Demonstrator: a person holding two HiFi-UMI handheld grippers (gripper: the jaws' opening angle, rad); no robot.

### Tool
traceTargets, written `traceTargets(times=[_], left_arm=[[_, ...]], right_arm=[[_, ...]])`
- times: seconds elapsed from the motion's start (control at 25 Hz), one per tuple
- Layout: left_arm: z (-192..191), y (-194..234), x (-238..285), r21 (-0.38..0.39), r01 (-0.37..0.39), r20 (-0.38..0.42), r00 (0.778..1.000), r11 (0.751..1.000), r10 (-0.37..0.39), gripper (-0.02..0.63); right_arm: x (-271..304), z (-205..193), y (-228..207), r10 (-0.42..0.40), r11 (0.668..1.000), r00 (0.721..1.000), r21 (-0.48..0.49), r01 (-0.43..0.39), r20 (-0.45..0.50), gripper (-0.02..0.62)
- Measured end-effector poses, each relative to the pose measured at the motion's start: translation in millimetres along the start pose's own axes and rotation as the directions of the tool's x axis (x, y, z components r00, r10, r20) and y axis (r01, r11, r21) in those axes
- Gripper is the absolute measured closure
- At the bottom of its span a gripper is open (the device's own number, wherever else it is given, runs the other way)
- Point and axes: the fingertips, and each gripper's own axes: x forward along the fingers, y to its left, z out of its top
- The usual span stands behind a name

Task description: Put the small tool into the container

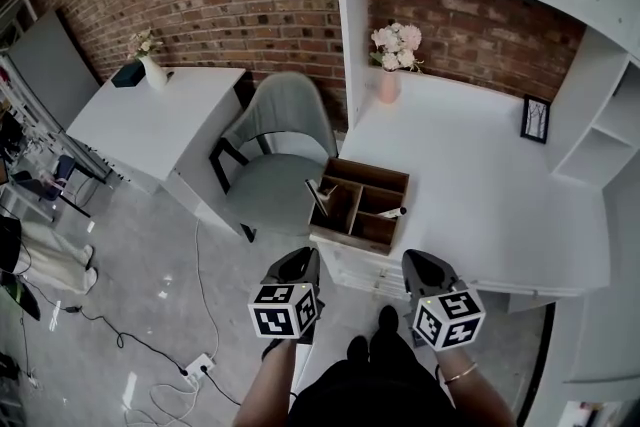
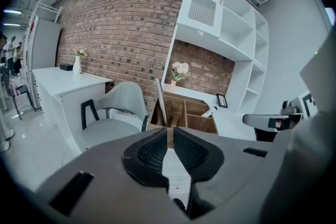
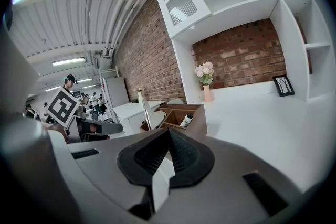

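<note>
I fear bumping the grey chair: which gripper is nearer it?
Left. The left gripper sits just in front of the chair seat; the right gripper is farther right, before the desk.

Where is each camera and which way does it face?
Head view: on the person's head, looking steeply down at white desk and wooden container; left gripper, right gripper, arms, shoes show.
Left gripper view: on left gripper, looking along its shut jaws at grey chair and container; right gripper at right.
Right gripper view: on right gripper, looking along its shut jaws across the desk; left gripper at left.
All three share the container.
</note>
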Motion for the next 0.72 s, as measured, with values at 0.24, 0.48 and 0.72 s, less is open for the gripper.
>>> traceTargets(times=[0.24,0.48,0.72], left_arm=[[-5.2,-8.4,-16.3,0.011,0.005,0.019,1.0,1.0,-0.005,0.592],[-2.7,-15.3,-26.5,0.036,0.002,0.042,0.999,0.999,-0.004,0.595],[3.9,-20.9,-32.0,0.069,0.008,0.057,0.998,0.998,-0.012,0.595]], right_arm=[[-6.9,-2.6,10.0,0.018,1.0,1.0,-0.011,-0.018,0.007,0.591],[-12.9,-3.6,14.1,0.022,1.0,1.0,-0.015,-0.021,0.01,0.591],[-15.8,-5.4,19.3,0.029,0.999,0.999,-0.022,-0.029,0.013,0.591]])
